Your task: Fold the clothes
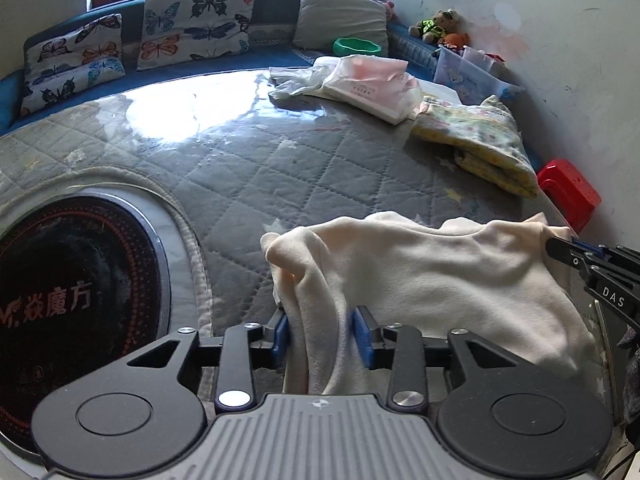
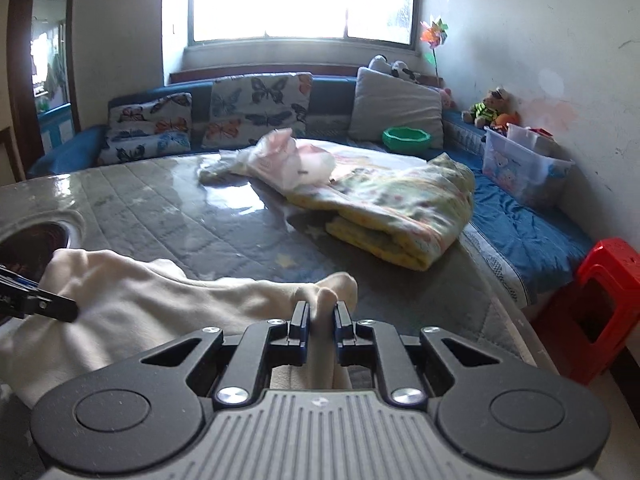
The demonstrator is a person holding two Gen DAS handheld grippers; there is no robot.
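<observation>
Folding looks barely begun, I judge: the cream garment (image 1: 420,276) hangs bunched between my two grippers at the near edge of the quilted grey worktop (image 1: 256,168), no crease laid yet. My left gripper (image 1: 323,340) has its jaws clamped on one gathered end, my right gripper (image 2: 321,322) on the other. A folded yellow blanket (image 2: 400,216) and pink bags (image 2: 288,164) lie farther off, with a blue sofa (image 2: 532,236), butterfly cushions (image 2: 260,108) and bright window (image 2: 300,0) beyond.

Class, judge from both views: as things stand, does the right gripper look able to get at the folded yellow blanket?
Probably not yet. The right gripper is shut on the cream garment, which the left gripper also grips. Open tabletop lies between it and the folded yellow blanket, so the path looks free once it lets go.
</observation>
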